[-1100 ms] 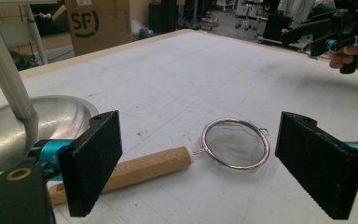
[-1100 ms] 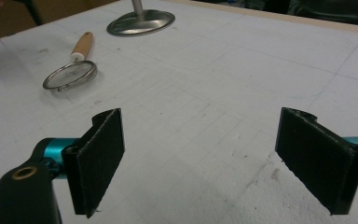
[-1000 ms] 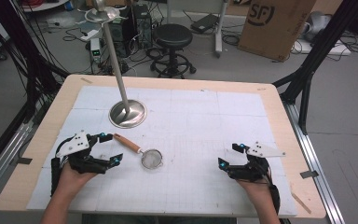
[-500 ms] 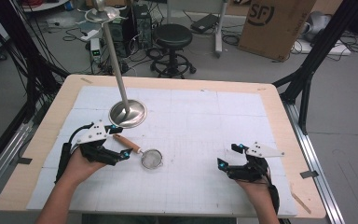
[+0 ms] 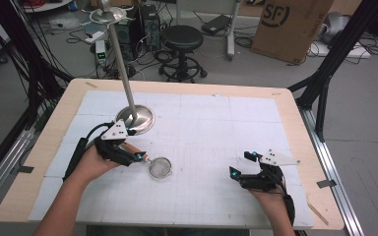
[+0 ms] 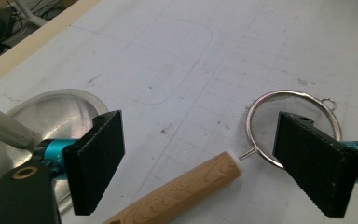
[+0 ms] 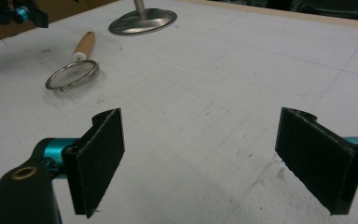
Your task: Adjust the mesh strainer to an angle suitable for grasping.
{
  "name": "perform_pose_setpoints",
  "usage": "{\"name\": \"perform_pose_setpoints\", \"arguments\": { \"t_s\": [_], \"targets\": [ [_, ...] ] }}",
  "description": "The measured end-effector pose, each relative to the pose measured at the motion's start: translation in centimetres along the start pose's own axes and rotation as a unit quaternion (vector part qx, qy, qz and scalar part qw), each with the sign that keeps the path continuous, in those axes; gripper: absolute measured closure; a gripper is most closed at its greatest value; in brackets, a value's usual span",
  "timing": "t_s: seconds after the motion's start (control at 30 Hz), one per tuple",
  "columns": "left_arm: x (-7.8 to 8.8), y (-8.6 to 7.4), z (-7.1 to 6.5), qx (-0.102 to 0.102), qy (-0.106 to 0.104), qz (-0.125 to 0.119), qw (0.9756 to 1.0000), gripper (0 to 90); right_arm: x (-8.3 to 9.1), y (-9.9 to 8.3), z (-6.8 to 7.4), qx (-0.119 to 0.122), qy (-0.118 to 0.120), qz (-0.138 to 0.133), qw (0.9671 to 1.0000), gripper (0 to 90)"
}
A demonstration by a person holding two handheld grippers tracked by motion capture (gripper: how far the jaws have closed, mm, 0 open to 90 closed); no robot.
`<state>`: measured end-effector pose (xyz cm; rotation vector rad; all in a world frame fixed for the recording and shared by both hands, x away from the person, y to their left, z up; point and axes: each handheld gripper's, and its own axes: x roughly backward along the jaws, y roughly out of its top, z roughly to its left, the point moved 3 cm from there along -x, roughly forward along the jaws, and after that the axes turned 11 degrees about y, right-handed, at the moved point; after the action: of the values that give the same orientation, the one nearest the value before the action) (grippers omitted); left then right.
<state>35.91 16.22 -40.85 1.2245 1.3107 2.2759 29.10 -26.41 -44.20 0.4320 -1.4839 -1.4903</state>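
Your left gripper has moved in over the strainer since a second ago, jaws apart straddling its wooden handle, left of the table's middle. Keep descending, centring on the handle. Right gripper is idling, jaws apart.

Strainer showing silver rim, pale wooden handle; beside it, stand base gleaming silver; white gridded mat underlying.

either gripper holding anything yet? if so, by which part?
Nothing held. The left gripper is open, jaws either side of the strainer's wooden handle, not touching it. The right gripper is open over bare table.
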Motion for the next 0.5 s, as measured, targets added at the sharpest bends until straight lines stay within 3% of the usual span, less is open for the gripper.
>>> {"name": "perform_pose_setpoints", "arguments": {
  "t_s": [0.13, 0.2, 0.3, 0.5],
  "targets": [
    [-0.8, 0.1, 0.4, 0.002, -0.005, 0.011, 0.9999, 19.4, 0.0, 0.0, 0.0, 0.001, 0.000, 0.000, 1.0000, 14.5],
    [-1.2, -0.1, 0.7, -0.001, -0.003, 0.034, 0.9994, 19.8, 0.0, 0.0, 0.0, 0.000, 0.001, 0.000, 1.0000, 14.5],
    [-1.6, -0.2, 0.9, 0.013, -0.002, 0.034, 0.9993, 24.0, -0.1, 0.0, 0.0, 0.000, 0.000, 0.001, 1.0000, 14.5],
    [-2.5, -0.9, 1.5, 0.020, 0.017, 0.063, 0.9977, 33.2, -0.1, -0.1, 0.0, -0.001, 0.001, 0.002, 1.0000, 14.5]
  ]
}}
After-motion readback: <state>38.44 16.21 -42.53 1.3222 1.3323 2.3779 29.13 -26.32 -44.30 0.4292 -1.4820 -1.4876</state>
